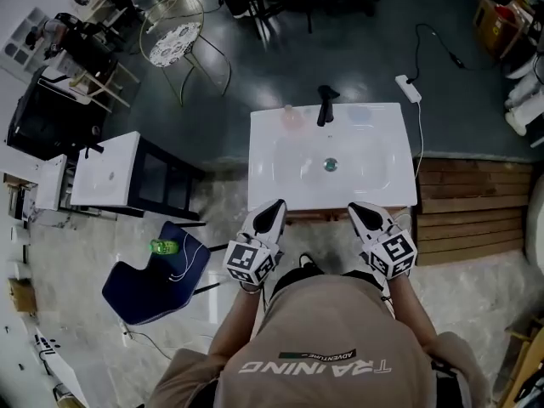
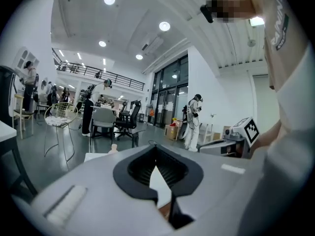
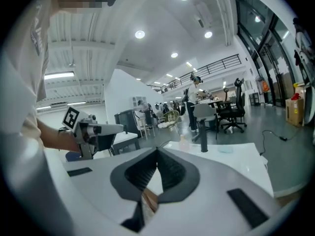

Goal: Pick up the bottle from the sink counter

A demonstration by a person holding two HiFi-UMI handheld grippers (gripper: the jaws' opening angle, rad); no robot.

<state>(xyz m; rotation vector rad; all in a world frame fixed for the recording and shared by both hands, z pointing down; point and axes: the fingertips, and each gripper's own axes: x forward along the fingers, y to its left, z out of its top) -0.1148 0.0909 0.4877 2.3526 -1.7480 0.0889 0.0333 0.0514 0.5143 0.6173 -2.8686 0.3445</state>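
Observation:
A small pale pink bottle (image 1: 291, 117) stands at the back edge of the white sink counter (image 1: 272, 126), just left of the black faucet (image 1: 325, 104). It also shows small in the left gripper view as the bottle (image 2: 113, 149), and in the right gripper view as the bottle (image 3: 184, 140) beside the faucet (image 3: 204, 136). My left gripper (image 1: 274, 208) and right gripper (image 1: 360, 211) hover at the counter's near edge, far short of the bottle. Both point toward the sink with jaws shut and nothing in them. The left gripper's (image 2: 156, 150) tips meet, and so do the right gripper's (image 3: 157, 150).
A pale blue dish (image 1: 359, 115) lies right of the faucet, and the basin has a drain (image 1: 331, 165). A blue chair (image 1: 149, 283) with a green object stands at the left, a white cabinet (image 1: 106, 170) beyond it. Wooden decking (image 1: 472, 202) lies right; a power strip (image 1: 408, 87) behind.

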